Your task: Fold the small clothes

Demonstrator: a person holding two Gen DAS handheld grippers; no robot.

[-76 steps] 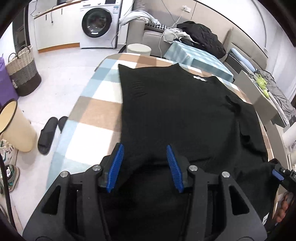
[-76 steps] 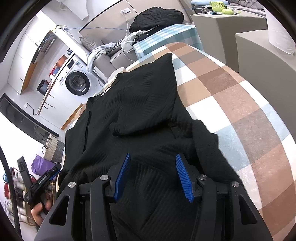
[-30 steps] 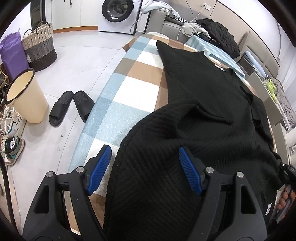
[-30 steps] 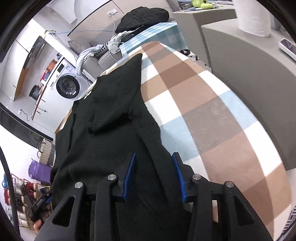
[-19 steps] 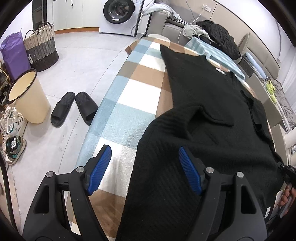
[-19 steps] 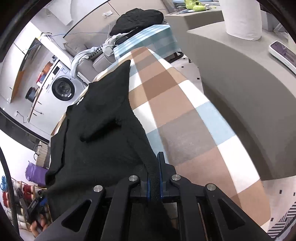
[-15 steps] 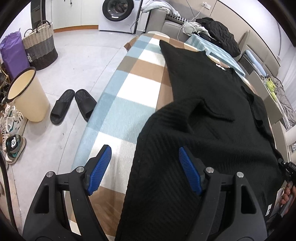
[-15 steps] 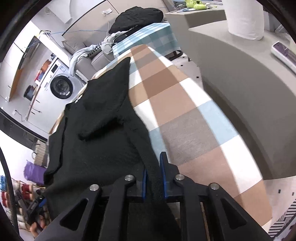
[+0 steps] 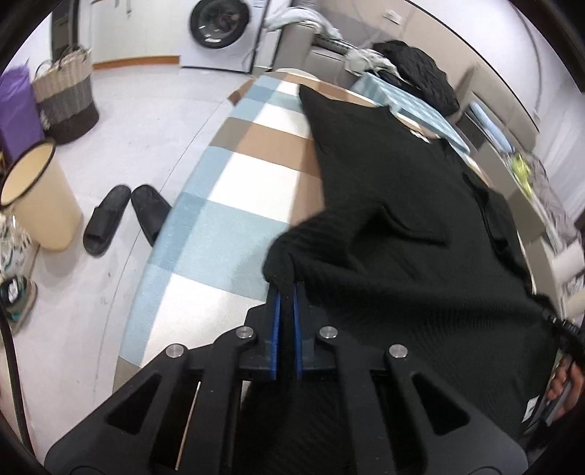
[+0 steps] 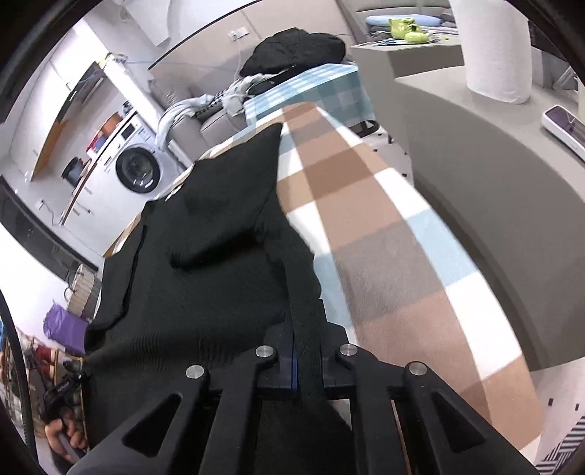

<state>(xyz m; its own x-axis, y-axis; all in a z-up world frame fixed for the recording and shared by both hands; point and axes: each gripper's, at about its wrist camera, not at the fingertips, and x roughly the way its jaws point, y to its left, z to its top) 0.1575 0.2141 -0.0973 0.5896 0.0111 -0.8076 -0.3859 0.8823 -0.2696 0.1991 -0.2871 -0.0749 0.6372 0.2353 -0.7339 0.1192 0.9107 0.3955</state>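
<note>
A black knit sweater (image 9: pixel 409 204) lies spread along the checked table (image 9: pixel 234 226), its neck end at the far side. My left gripper (image 9: pixel 286 292) is shut on the sweater's near left hem corner, which bunches above the blue pads. In the right wrist view the same sweater (image 10: pixel 219 237) lies left of the bare checked table (image 10: pixel 402 255). My right gripper (image 10: pixel 298 318) is shut on the sweater's near right hem edge. The hem hangs stretched between the two grippers.
On the floor left of the table are black slippers (image 9: pixel 120 215), a cream bin (image 9: pixel 40 197) and a wicker basket (image 9: pixel 65 106). A washing machine (image 9: pixel 219 33) and a sofa with clothes (image 9: pixel 409 69) stand beyond. A grey counter (image 10: pixel 493 153) runs along the table's right side.
My left gripper was open around the hem and has now shut on its left corner. My right gripper stays shut on the right hem edge. The near hem has lifted a little.
</note>
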